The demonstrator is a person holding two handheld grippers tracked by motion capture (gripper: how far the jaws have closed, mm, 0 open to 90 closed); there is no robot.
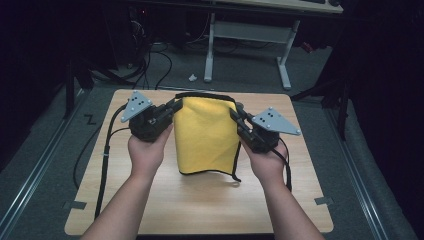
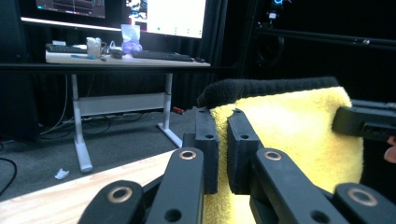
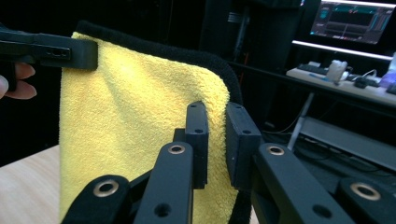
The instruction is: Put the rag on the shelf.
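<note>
A yellow cloth with a black hem (image 1: 206, 135) hangs over the middle of the wooden table (image 1: 150, 200), its lower edge resting on the top. My left gripper (image 1: 176, 106) is shut on the cloth's upper left corner, and my right gripper (image 1: 234, 114) is shut on its upper right corner. In the left gripper view the yellow cloth (image 2: 289, 130) runs between the two pads, where my left gripper (image 2: 223, 144) pinches its edge. In the right gripper view my right gripper (image 3: 217, 140) clamps the yellow cloth (image 3: 135, 126) by its hemmed edge. A black loop (image 1: 235, 177) dangles at the cloth's lower right.
The small wooden table ends close on all sides, with grey floor around it. A white-legged desk (image 1: 247, 45) stands beyond the far edge, with cables (image 1: 150, 65) on the floor near it. The desk (image 2: 121, 58) carries a keyboard and monitors.
</note>
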